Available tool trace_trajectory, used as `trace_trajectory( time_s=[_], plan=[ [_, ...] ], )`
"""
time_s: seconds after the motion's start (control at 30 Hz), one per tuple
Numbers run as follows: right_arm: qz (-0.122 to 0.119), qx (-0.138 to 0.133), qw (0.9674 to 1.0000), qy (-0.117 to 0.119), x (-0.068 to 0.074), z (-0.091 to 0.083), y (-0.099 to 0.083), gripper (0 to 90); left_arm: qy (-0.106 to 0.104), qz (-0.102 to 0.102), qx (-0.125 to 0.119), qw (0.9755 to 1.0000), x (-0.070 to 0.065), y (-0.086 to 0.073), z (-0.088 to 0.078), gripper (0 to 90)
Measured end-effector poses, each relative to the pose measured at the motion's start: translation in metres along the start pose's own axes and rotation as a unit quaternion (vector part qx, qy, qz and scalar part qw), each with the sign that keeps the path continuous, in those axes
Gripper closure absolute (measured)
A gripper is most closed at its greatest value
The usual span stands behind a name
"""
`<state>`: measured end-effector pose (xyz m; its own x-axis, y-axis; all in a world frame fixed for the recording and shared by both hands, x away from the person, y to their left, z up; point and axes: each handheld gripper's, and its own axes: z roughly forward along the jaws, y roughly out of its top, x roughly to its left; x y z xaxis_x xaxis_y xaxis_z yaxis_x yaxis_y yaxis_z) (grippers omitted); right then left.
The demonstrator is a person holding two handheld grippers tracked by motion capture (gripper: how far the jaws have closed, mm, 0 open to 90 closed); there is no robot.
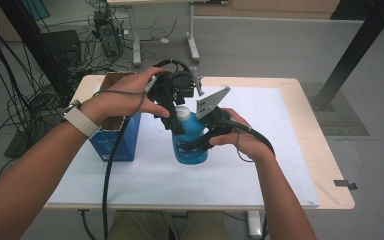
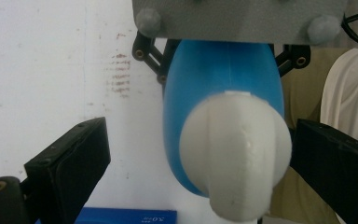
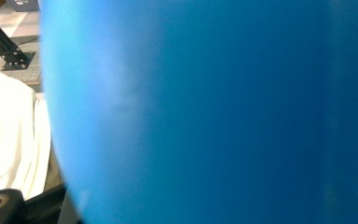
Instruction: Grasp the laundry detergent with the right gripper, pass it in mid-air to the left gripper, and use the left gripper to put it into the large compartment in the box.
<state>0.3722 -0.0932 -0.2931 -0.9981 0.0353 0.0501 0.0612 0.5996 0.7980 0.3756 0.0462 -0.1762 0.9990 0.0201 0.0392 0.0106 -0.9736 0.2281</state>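
Note:
A blue bottle (image 1: 191, 145) with a white cap (image 1: 182, 113) stands upright mid-table. My right gripper (image 1: 198, 143) comes in from the right and is shut on the bottle's body, which looms close in the right gripper view as a blue wall (image 3: 214, 112). My left gripper (image 1: 182, 119) reaches down over the top, open, its jaws straddling the cap. In the left gripper view the cap (image 2: 235, 154) sits between the black fingers (image 2: 74, 158), with a wide gap on the left side. The right gripper's grey plate (image 2: 237, 18) shows beyond the bottle (image 2: 223, 70).
An open blue cardboard box (image 1: 116, 135) stands just left of the bottle on the white table (image 1: 280, 165). White cloth (image 3: 4, 130) lies at the person's side. Cables, desk legs and a black frame post stand on the floor beyond the table.

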Motion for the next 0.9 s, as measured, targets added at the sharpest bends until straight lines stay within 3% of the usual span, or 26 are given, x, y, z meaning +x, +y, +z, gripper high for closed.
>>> trace_trajectory(
  time_s=[0.43,0.9],
  plan=[
    [-0.007,-0.002,1.0000,0.003,0.004,0.000,0.008,43.5,0.002,0.005,0.008,1.0000,-0.001,0.003,0.004,8.0],
    [-0.008,0.004,0.9999,0.006,0.006,0.001,0.012,43.4,-0.015,0.005,0.010,0.9998,-0.001,0.000,0.014,10.6]
  ],
)
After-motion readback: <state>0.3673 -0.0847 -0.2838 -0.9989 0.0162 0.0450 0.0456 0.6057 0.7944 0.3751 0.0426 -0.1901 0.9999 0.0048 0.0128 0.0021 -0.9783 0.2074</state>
